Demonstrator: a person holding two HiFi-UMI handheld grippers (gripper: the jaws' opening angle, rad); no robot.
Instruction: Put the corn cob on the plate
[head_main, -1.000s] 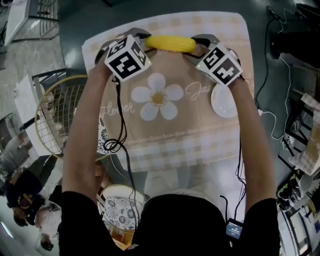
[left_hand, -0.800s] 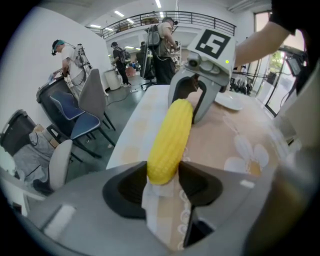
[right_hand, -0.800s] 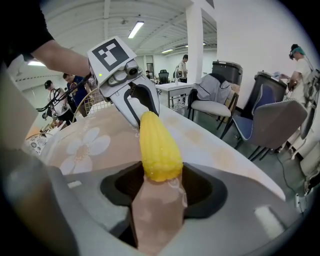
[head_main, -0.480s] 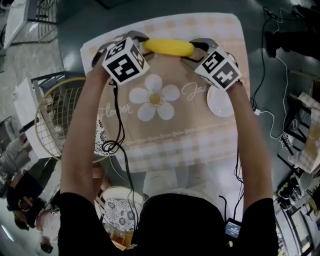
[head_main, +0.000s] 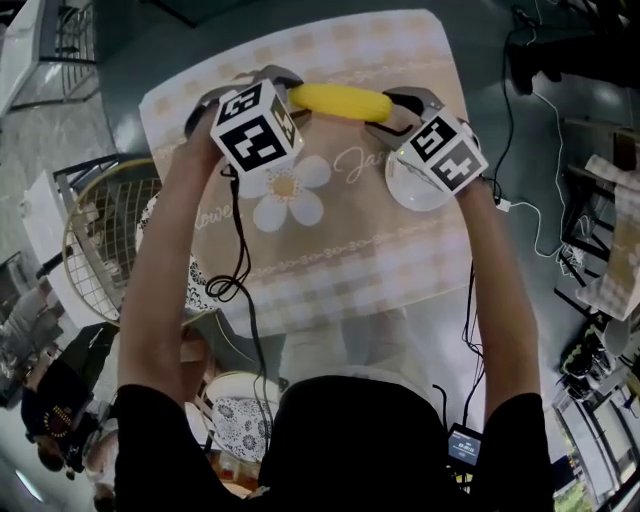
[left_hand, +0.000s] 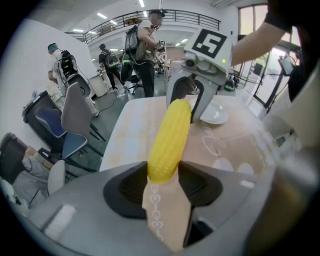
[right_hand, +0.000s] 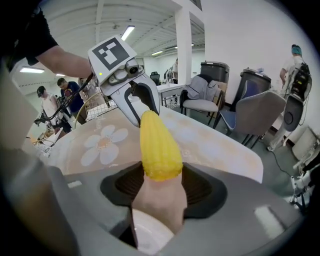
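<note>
Daisy-print cloth covers the counter (head_main: 330, 270), and above its far side the corn cob (head_main: 340, 100) hangs level over the white plate (head_main: 402, 186), the left gripper (left_hand: 163, 176) and right gripper (right_hand: 161, 186) each pinching an end, probably a sound hold since it looks stiff, light and prone to roll.
</note>
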